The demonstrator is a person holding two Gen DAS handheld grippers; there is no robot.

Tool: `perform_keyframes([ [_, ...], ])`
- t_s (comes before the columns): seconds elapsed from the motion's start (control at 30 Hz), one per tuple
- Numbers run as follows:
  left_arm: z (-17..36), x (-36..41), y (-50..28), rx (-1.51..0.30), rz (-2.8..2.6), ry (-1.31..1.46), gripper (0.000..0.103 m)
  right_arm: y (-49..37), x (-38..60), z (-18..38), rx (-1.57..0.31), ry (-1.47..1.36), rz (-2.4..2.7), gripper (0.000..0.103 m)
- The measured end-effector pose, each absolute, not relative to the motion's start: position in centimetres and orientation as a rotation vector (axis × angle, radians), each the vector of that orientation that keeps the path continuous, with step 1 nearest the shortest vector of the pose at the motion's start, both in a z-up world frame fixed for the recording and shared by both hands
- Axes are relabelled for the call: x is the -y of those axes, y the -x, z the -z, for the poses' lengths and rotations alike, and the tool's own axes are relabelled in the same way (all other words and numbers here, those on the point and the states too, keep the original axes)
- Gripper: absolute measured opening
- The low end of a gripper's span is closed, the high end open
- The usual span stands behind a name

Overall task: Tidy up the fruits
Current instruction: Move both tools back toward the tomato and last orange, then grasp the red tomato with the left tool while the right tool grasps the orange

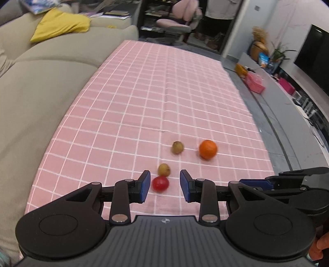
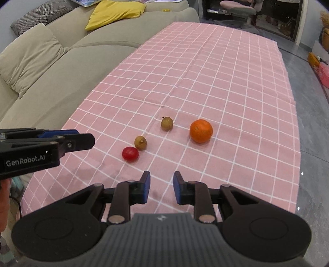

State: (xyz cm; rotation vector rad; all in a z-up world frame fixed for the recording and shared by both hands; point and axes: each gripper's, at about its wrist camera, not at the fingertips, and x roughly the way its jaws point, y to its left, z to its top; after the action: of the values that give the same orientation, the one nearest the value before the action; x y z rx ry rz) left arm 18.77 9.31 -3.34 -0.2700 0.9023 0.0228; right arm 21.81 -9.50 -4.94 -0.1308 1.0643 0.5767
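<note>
On the pink checked tablecloth (image 1: 144, 92) lie an orange (image 1: 207, 149) (image 2: 200, 131), two small brown fruits (image 1: 177, 147) (image 1: 164, 169) (image 2: 167, 123) (image 2: 140, 143) and a red cherry tomato (image 1: 160, 183) (image 2: 130, 153). My left gripper (image 1: 165, 181) is open; in its own view the tomato shows between its blue pads, untouched. From the right wrist view, this left gripper (image 2: 82, 137) hovers to the left of the tomato, apart from it. My right gripper (image 2: 161, 180) stands slightly open with nothing between its fingers, near the table's front and short of the fruits; it shows side-on (image 1: 257, 181) in the left view.
A beige sofa (image 2: 61, 67) with a yellow cushion (image 2: 115, 12) runs along the table's left edge. Grey floor (image 2: 308, 102) lies to the right, with boxes and a TV stand (image 1: 287, 86) beyond. A pink office chair (image 1: 181, 18) stands past the table's far end.
</note>
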Motion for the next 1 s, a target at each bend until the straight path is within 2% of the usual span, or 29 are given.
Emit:
perform_keyframes([
  [0.1,5.0,-9.8,-19.4,-0.932,-0.024,0.331,0.039,-23.3,9.3,6.0,-1.081,0.120,-0.579,0.021],
  [0.23,6.9,-9.7,-20.7,-0.960,-0.029,0.366,0.039,-25.5,9.3,7.0,-1.092,0.116,-0.575,0.033],
  [0.33,7.6,-9.0,-21.6,-0.959,-0.014,0.350,0.039,-27.2,9.5,7.7,-1.097,0.122,-0.564,0.034],
  [0.4,8.3,-8.4,-22.3,-0.968,-0.023,0.320,0.047,-28.3,9.6,8.2,-1.099,0.124,-0.554,0.035],
  [0.57,10.2,-7.9,-23.3,-1.012,-0.056,0.268,0.048,-30.9,9.8,9.6,-1.111,0.121,-0.535,0.037],
  [0.67,10.7,-7.6,-23.4,-1.032,-0.062,0.252,0.048,-31.8,9.7,10.3,-1.107,0.131,-0.534,0.045],
  [1.0,11.4,-6.1,-24.2,-1.091,-0.050,0.157,0.048,-33.9,9.6,12.1,-1.110,0.129,-0.543,0.047],
])
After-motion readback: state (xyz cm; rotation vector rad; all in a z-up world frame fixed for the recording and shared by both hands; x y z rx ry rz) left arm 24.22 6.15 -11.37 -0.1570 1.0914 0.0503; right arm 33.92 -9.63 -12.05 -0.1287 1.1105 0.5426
